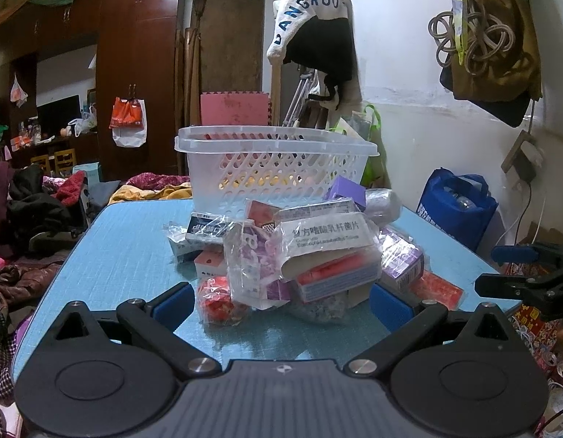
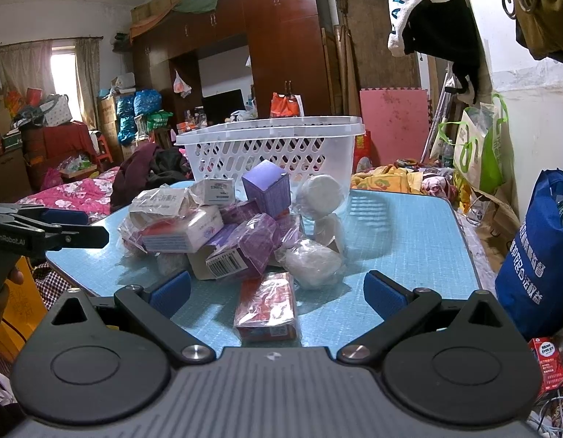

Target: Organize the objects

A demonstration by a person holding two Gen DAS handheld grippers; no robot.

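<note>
Left claw: the left gripper is wide open and holds nothing.
Right claw: the right gripper is wide open and empty too.
Things: the pile of boxes sits mid-table, in front of the white basket at the far edge of the blue table.
Risk: I think the shiny wraps may slip, and a bump could topple the pile.
Left view only: a red wrapped lump.
Right view only: a red box and round white packs.

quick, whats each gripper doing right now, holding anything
Left gripper: open, holding nothing, pile of wrapped boxes ahead.
Right gripper: open, holding nothing, red box lying between its fingers.
</note>
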